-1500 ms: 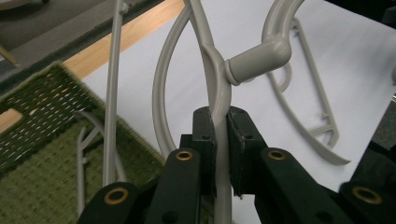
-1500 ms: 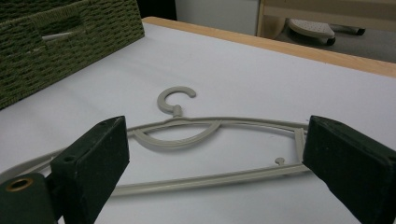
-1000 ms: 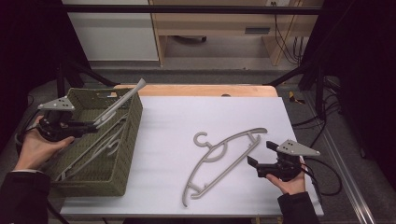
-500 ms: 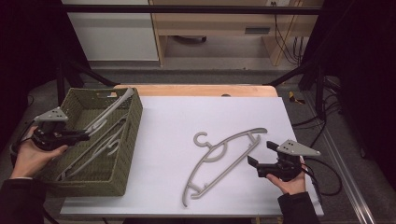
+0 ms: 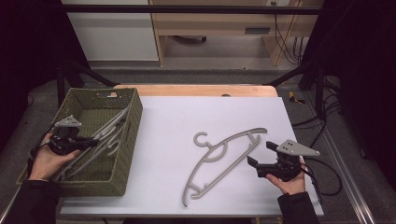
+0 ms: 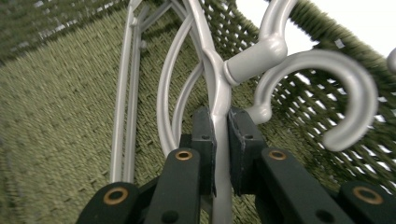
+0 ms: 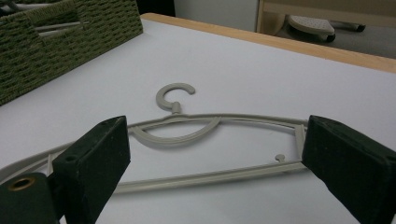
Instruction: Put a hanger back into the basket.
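My left gripper (image 5: 86, 142) (image 6: 221, 126) is shut on a grey plastic hanger (image 5: 111, 126) (image 6: 219, 70), holding it low inside the green woven basket (image 5: 133, 116) (image 6: 56, 116) at the table's left. A second grey hanger (image 6: 126, 93) lies under it on the basket floor. A beige hanger (image 5: 224, 156) (image 7: 205, 135) lies flat on the white table (image 5: 187, 116), hook toward the middle. My right gripper (image 5: 259, 156) (image 7: 215, 168) rests open just right of that hanger's lower arm, its jaws spread wide in front of the hanger and not touching it.
The table's wooden back edge (image 5: 196, 90) runs behind the white surface. A cable (image 5: 322, 172) trails from the right gripper toward the table's right edge. Shelving and wires stand on the floor beyond.
My left gripper has sunk with the grey hanger, which went from sticking up above the basket rim to lying down inside it. The right gripper and the beige hanger have stayed put.
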Demonstrator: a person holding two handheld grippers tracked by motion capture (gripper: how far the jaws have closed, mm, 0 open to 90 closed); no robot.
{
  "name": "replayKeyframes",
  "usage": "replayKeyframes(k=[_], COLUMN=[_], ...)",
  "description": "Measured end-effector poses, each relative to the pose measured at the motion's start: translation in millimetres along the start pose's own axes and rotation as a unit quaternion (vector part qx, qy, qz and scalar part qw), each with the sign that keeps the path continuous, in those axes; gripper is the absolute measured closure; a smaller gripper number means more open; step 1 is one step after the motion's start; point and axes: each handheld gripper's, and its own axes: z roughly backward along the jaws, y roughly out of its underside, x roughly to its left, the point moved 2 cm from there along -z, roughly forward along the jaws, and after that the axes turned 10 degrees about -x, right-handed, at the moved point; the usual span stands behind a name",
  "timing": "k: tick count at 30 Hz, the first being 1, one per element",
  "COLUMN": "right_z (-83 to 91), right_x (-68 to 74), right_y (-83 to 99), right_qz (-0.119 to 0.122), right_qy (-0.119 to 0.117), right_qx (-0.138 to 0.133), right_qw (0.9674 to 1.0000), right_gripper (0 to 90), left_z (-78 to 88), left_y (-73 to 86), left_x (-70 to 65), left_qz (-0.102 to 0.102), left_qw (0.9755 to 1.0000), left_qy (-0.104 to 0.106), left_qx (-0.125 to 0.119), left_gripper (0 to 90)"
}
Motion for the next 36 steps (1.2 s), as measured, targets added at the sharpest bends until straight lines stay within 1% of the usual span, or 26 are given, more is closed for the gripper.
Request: replayKeyframes(k=[2,5,6,7,8,9,10,11,12,14,15,16,17,18,19,20,22,23,25,27,29,30,31,33,34,36], right_z=[-0.3,-0.4,-0.5,-0.5,-0.5,-0.5,-0.4,-0.4,-0.1,0.4,1.0,0.9,1.0,0.9,0.9,0.3,0.2,0.3,0.8,1.2,1.5,1.6,1.6,1.8,1.8,1.2], right_x=[0.3,0.4,0.3,0.4,0.4,0.3,0.3,0.3,0.3,0.0,-0.3,-0.3,-0.5,-0.4,-0.4,-0.1,0.1,0.2,-0.3,-0.3,-0.3,-0.3,-0.3,-0.2,-0.3,-0.5], right_y=[0.3,0.2,0.4,0.4,0.4,0.4,0.2,0.2,0.0,-0.3,-0.5,-0.5,-0.5,-0.3,-0.3,-0.3,-0.3,-0.2,-0.4,-0.6,-0.9,-0.9,-0.9,-1.1,-1.1,-0.6], right_qz=[0.001,-0.001,0.001,0.001,0.001,0.001,0.001,0.001,-0.001,0.000,0.002,0.001,0.002,0.002,0.002,0.000,-0.001,-0.001,0.000,-0.001,-0.001,-0.001,-0.001,-0.003,-0.002,0.002], right_qy=[0.000,-0.001,-0.001,-0.001,-0.001,0.000,0.000,0.000,0.000,0.000,-0.001,-0.001,-0.001,0.000,0.000,0.001,0.000,0.001,-0.001,0.000,0.000,0.001,0.001,0.000,0.000,-0.002], right_qx=[0.001,0.001,0.001,0.001,0.001,0.001,0.001,0.001,0.001,-0.001,-0.001,-0.001,0.000,0.001,0.001,0.000,0.001,0.002,0.002,0.001,-0.001,0.000,0.000,-0.001,-0.001,0.003], right_qw=[1.0000,1.0000,1.0000,1.0000,1.0000,1.0000,1.0000,1.0000,1.0000,1.0000,1.0000,1.0000,1.0000,1.0000,1.0000,1.0000,1.0000,1.0000,1.0000,1.0000,1.0000,1.0000,1.0000,1.0000,1.0000,1.0000], right_gripper=[8.2,8.2,8.2,8.2,8.2,8.2,8.2,8.2,8.2,8.2,8.2,8.2,8.2,8.2,8.2,8.2,8.2,8.2,8.2,8.2,8.1,8.1,8.1,8.1,8.0,8.1], left_z=[-4.8,-10.7,-11.5,-11.1,-9.0,-3.0,-3.0,1.1,5.6,14.2,22.2,22.2,26.2,31.1,31.1,32.4,33.0,31.9,28.5,24.5,17.4,17.4,15.2,10.9,7.6,1.2], left_y=[5.3,10.5,10.4,9.8,7.8,3.9,3.9,1.1,-1.8,-7.8,-14.5,-14.5,-17.9,-24.7,-24.7,-28.3,-35.0,-39.1,-45.1,-49.4,-54.5,-54.5,-55.6,-56.9,-57.2,-57.2], left_x=[0.7,-0.9,-2.1,-3.3,-4.4,-6.5,-6.5,-7.1,-8.1,-12.2,-19.1,-19.1,-23.7,-34.6,-34.6,-41.4,-56.3,-66.4,-81.8,-94.2,-111.9,-111.9,-117.1,-127.4,-134.2,-145.7], left_qz=[0.001,0.002,0.004,0.001,-0.001,0.003,0.003,0.001,0.003,0.008,0.011,0.011,0.015,0.017,0.017,0.015,0.008,0.000,-0.011,-0.014,-0.019,-0.019,-0.021,-0.024,-0.030,-0.034], left_qw=[1.0000,0.9995,0.9994,0.9993,0.9997,0.9999,0.9999,1.0000,1.0000,0.9996,0.9980,0.9980,0.9970,0.9948,0.9948,0.9937,0.9925,0.9915,0.9906,0.9894,0.9871,0.9871,0.9863,0.9853,0.9845,0.9841], left_qy=[-0.002,0.002,0.003,0.002,-0.004,0.006,0.006,0.001,0.002,-0.004,-0.010,-0.010,-0.010,-0.009,-0.009,-0.011,-0.002,0.004,0.015,0.023,0.034,0.034,0.040,0.038,0.043,0.048], left_qx=[0.005,0.031,0.034,0.036,0.025,0.013,0.013,0.006,-0.001,-0.026,-0.061,-0.061,-0.076,-0.100,-0.100,-0.111,-0.122,-0.130,-0.136,-0.143,-0.155,-0.155,-0.158,-0.165,-0.168,-0.168], left_gripper=[82.0,81.0,78.5,75.6,75.6,70.1,67.8,67.8,64.7,58.8,52.5,49.7,47.1,44.6,41.8,40.1,39.5,37.8,35.6,32.9,29.6,28.2,28.2,24.8,23.5,20.0])
